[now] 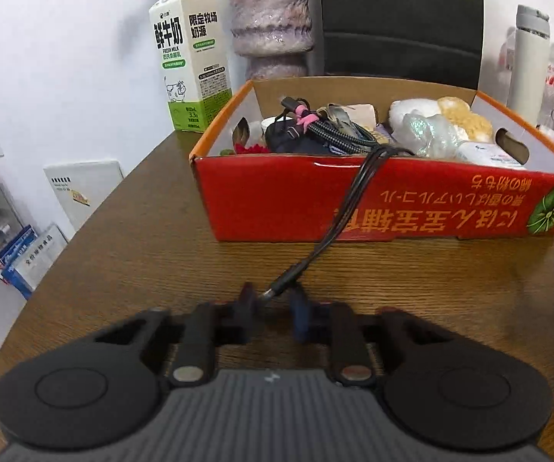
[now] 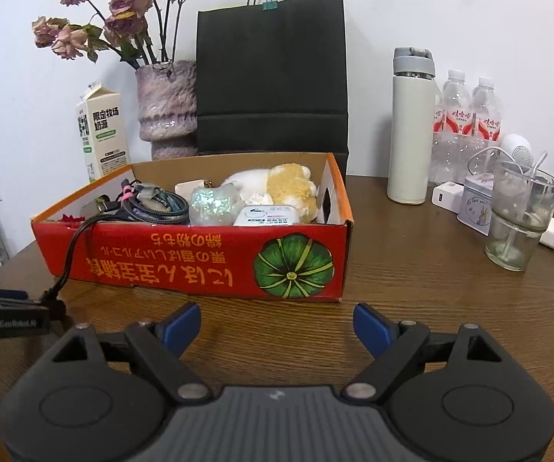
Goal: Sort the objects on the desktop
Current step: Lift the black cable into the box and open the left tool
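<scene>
A red cardboard box stands on the brown wooden table, filled with cables, a plush toy, a pouch and small packs. A black cable hangs over its front wall down onto the table. My left gripper sits low at the tabletop, its jaws narrowed on the cable's plug. In the right wrist view the left gripper appears at the far left with the cable running up into the box. My right gripper hovers open and empty in front of the box.
Behind the box stand a milk carton, a purple vase of dried roses and a black paper bag. To the right are a white thermos, water bottles, a tin, a charger and a glass.
</scene>
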Tool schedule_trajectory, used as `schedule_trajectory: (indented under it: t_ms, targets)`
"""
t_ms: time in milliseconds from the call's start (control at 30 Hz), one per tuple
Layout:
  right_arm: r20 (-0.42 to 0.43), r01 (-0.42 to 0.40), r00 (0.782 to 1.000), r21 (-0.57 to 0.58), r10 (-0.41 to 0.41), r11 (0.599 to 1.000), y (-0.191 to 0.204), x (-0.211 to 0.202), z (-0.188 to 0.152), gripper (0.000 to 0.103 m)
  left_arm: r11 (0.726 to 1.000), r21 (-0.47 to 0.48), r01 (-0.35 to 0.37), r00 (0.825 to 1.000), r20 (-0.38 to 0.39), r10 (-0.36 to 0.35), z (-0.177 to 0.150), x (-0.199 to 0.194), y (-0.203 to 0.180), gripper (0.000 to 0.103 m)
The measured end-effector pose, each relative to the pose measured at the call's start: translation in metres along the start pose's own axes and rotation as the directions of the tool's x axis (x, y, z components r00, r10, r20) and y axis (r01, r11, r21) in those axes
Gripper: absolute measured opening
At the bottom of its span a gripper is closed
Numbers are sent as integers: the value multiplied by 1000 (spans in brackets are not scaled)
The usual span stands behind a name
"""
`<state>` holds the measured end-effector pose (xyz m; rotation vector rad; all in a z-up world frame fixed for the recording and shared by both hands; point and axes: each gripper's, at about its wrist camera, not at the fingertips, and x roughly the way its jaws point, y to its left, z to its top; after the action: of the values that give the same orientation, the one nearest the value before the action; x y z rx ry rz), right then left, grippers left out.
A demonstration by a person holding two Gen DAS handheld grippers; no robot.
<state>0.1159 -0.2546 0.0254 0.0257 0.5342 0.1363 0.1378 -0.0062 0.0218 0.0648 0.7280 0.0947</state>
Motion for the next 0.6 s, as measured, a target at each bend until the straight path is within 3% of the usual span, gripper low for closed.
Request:
schedule_trajectory:
  t_ms: [300, 467, 600]
  targets:
    - [-27, -2, 1000, 6, 2, 1000, -2, 7, -3, 86, 1000, 12, 7, 992, 128, -9, 15, -25, 9, 14]
    - [-19, 0, 1000, -7, 0, 1000, -1, 6, -3, 86, 1000, 15, 25, 987, 157, -27, 50, -31, 14, 11]
    - [-21, -1, 1000, -11, 1, 1000, 0, 7, -3, 86, 997, 59, 56, 978, 200, -66, 91, -30, -5, 9]
